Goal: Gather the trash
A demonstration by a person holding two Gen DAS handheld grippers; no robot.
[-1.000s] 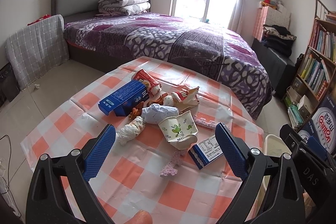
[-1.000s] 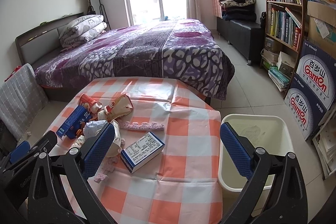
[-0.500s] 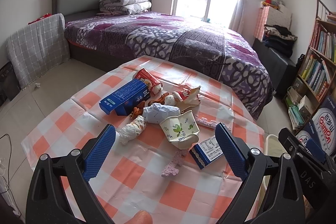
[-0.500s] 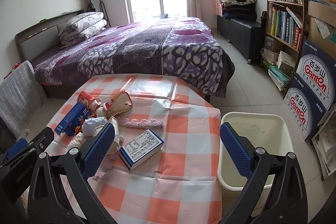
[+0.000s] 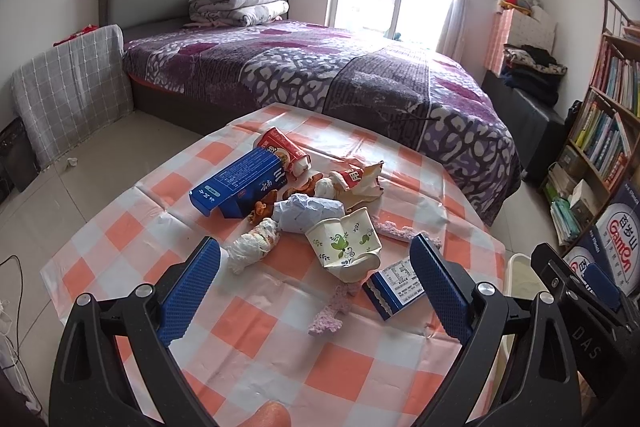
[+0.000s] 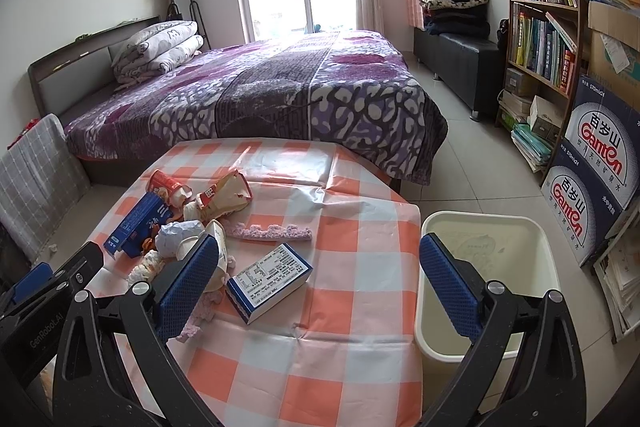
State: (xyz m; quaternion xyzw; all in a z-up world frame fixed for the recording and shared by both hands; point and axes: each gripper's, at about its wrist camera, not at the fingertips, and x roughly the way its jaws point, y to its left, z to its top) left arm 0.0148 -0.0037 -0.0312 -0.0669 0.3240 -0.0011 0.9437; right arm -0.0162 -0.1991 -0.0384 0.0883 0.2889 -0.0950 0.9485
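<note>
**Nothing picked yet**

Left view: our left gripper (image 5: 316, 283) hangs spread and empty; the trash (image 5: 304, 203) lies at 12 o'clock.

Right view: our right gripper (image 6: 320, 277) gapes empty, the bin (image 6: 520, 227) at 2 o'clock, seemingly empty. Next we reach and grasp.

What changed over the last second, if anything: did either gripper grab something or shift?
Both views drift slightly, nothing more. The left gripper and right gripper stay open and empty. The crushed paper cup, small blue box and bin have not moved.
</note>
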